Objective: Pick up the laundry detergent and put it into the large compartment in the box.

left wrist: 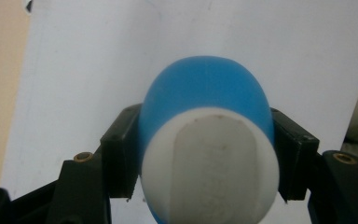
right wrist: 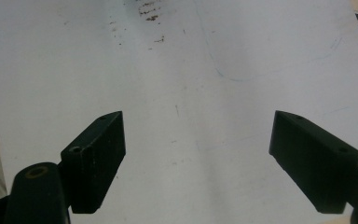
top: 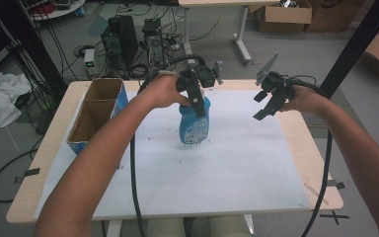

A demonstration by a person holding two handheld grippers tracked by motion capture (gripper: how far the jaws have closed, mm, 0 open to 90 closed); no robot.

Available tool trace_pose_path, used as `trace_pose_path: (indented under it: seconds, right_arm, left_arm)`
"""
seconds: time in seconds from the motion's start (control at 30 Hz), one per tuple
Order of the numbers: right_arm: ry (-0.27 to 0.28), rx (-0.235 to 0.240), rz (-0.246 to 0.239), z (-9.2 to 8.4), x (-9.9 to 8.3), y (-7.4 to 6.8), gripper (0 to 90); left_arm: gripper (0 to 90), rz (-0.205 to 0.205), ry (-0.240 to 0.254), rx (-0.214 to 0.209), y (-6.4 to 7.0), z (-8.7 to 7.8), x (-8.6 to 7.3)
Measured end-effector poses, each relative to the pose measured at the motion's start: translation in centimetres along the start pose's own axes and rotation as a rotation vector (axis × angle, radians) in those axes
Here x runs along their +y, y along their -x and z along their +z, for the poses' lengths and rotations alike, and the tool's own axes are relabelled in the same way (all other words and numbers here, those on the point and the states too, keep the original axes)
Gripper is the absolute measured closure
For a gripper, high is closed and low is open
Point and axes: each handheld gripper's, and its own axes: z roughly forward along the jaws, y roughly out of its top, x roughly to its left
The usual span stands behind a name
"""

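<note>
High view: left gripper (top: 196, 100) clamped on the cap end of a blue bottle (top: 194, 123), held upright over the middle of the table (top: 54, 128), nearer the far edge. Left gripper view: both pads pressed against the bottle's (left wrist: 205, 88) sides below the white cap (left wrist: 209, 163). Right gripper (top: 266, 104) spread wide, holding nothing, toward the far right edge. Pick-up apparently done; placing left, perhaps in the cardboard box (top: 94, 112) at the far left corner.

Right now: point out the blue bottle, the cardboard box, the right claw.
blue bottle (top: 194, 124), high view, label face.
cardboard box (top: 77, 144), high view, near wall.
right claw (top: 262, 105), high view, between its fingertips.
</note>
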Motion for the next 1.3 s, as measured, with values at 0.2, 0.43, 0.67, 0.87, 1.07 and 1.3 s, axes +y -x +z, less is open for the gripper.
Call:
trace_pose_path:
  seconds: [0.2, 0.43, 0.67, 0.87, 1.07, 1.3]
  right_arm:
    - [-0.003, 0.002, -0.008, -0.1, 0.2, -0.3, 18.3]
    - [-0.003, 0.003, -0.016, -0.1, 0.5, -0.6, 18.3]
    - [-0.005, -0.002, -0.022, -0.2, 0.6, -0.7, 18.3]
    - [-0.006, 0.001, -0.026, -0.2, 0.6, -0.8, 18.3]
    - [-0.006, 0.001, -0.036, -0.1, 0.7, -0.9, 18.3]
    - [-0.007, 0.001, -0.045, 0.1, 1.0, -1.1, 18.3]
  left_arm:
    - [38.0, -0.083, 0.012, 0.046, -0.2, -3.6, -0.6]
    - [38.1, -0.186, 0.009, 0.081, -0.7, -6.5, -1.1]
    - [38.1, -0.375, 0.049, 0.142, -1.6, -9.7, -2.2]
    - [38.1, -0.482, 0.055, 0.188, -2.0, -12.0, -3.2]
    - [38.1, -0.611, 0.074, 0.243, -2.6, -14.3, -5.0]
    - [38.2, -0.748, 0.082, 0.286, -3.0, -16.9, -7.1]
